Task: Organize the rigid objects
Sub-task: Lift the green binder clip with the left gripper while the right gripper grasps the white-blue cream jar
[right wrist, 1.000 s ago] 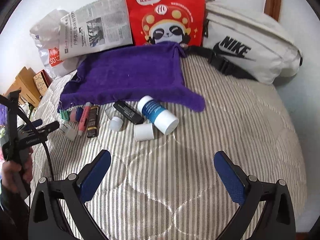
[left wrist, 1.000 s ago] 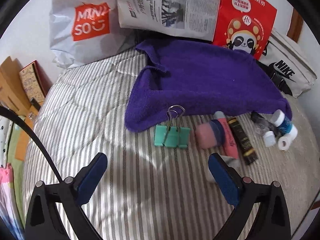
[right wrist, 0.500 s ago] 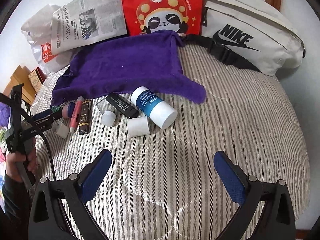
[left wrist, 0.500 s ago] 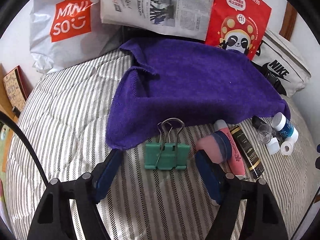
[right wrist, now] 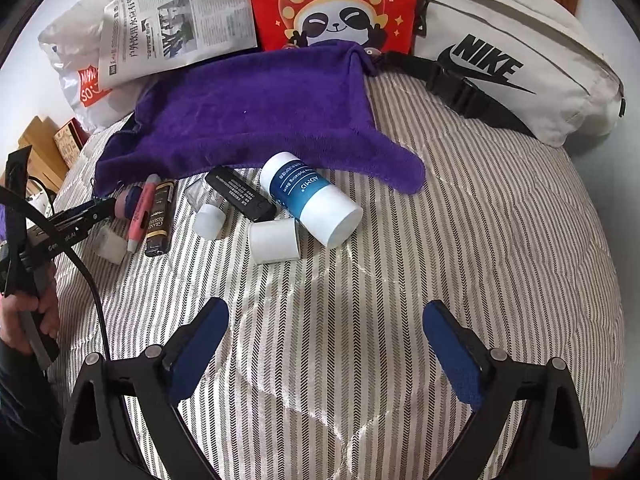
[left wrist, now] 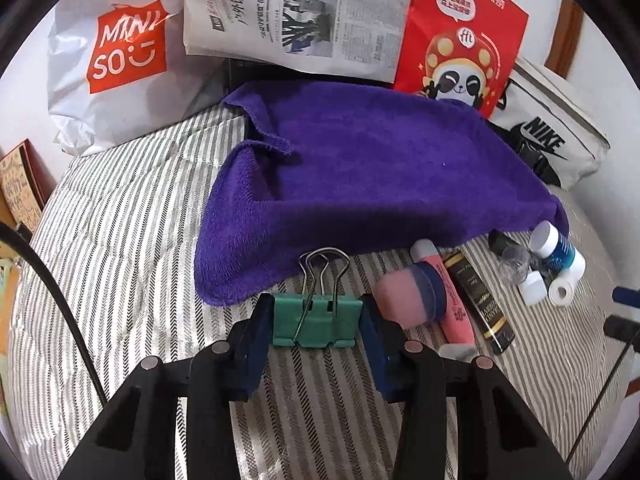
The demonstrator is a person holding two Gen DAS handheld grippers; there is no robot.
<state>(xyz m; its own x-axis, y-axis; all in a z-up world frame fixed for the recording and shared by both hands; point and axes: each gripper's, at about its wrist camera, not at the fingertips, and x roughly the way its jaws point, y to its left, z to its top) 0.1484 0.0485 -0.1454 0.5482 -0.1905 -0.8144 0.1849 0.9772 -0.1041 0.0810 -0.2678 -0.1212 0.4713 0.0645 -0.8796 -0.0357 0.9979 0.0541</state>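
A green binder clip (left wrist: 315,321) lies on the striped bed just below the edge of the purple towel (left wrist: 360,176). My left gripper (left wrist: 316,324) has closed on the clip's two sides, its blue pads touching it. To the right lie a pink-and-blue eraser (left wrist: 412,294), a pink tube (left wrist: 452,304) and a black-gold stick (left wrist: 478,300). In the right wrist view a blue-white bottle (right wrist: 310,196), a white cap (right wrist: 274,240), a black stick (right wrist: 240,194) and a small white cap (right wrist: 209,220) lie ahead of my right gripper (right wrist: 324,344), which is open and empty above the bed.
A Miniso bag (left wrist: 116,56), a newspaper (left wrist: 296,12), a red panda bag (left wrist: 464,36) and a white Nike pouch (right wrist: 516,60) line the back. The left gripper and hand show at the left edge of the right wrist view (right wrist: 44,240). Wooden boxes (right wrist: 44,148) stand off the bed's left.
My left gripper moved forward to the binder clip and narrowed from wide open until its pads met the clip's sides. My right gripper crept forward toward the bottle, staying open.
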